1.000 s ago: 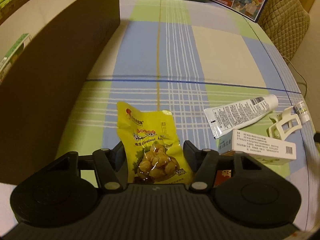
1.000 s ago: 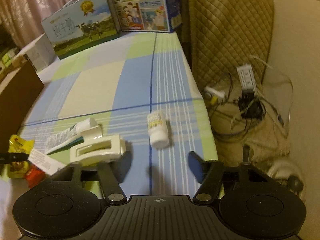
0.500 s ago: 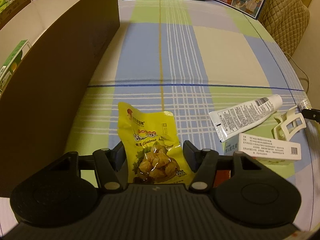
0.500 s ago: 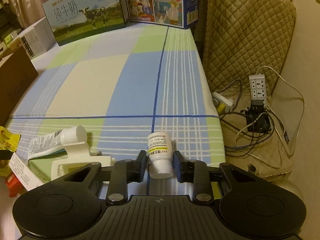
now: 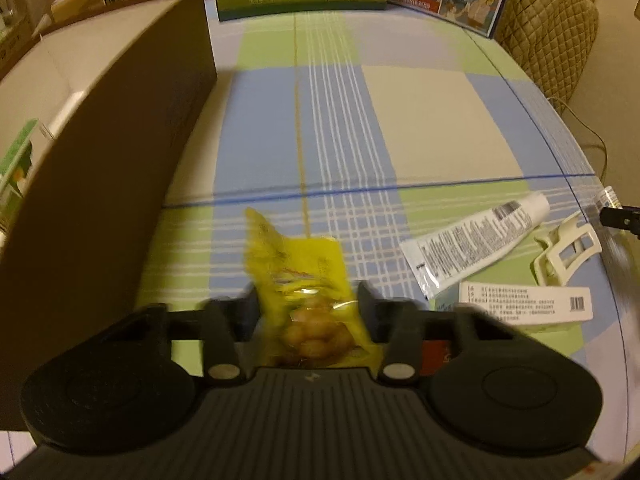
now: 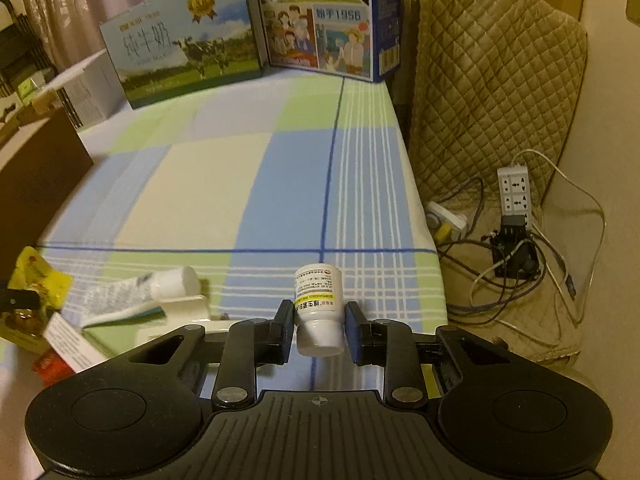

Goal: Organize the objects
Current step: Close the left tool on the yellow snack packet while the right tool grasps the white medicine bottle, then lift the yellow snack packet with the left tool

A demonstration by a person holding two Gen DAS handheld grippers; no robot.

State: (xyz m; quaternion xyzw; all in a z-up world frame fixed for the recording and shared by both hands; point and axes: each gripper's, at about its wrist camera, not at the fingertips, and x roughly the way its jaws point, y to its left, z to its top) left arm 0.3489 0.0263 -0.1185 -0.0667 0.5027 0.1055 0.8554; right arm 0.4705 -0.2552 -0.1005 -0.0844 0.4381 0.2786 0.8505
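My left gripper (image 5: 306,308) has its jaws closing on a yellow chestnut packet (image 5: 296,264), which crumples between the pads on the checked tablecloth. My right gripper (image 6: 318,316) is shut on a small white pill bottle (image 6: 318,284) near the table's right edge, its cap end toward the camera. The left wrist view shows that bottle (image 5: 608,196) at its far right. A white tube (image 5: 476,244), a cream hair clip (image 5: 568,254) and a white medicine box (image 5: 524,306) lie between the two grippers. The right wrist view shows the tube (image 6: 136,292) and the medicine box (image 6: 72,338) at its lower left.
An open brown cardboard box (image 5: 100,160) stands along the left side with a green pack inside. Two milk cartons (image 6: 184,60) (image 6: 324,24) stand at the table's far end. A quilted chair (image 6: 492,80), a power strip (image 6: 514,196) and cables lie beyond the right edge.
The left jaws have narrowed onto the yellow packet, which has buckled. The right gripper moved forward over the pill bottle and shut on it.
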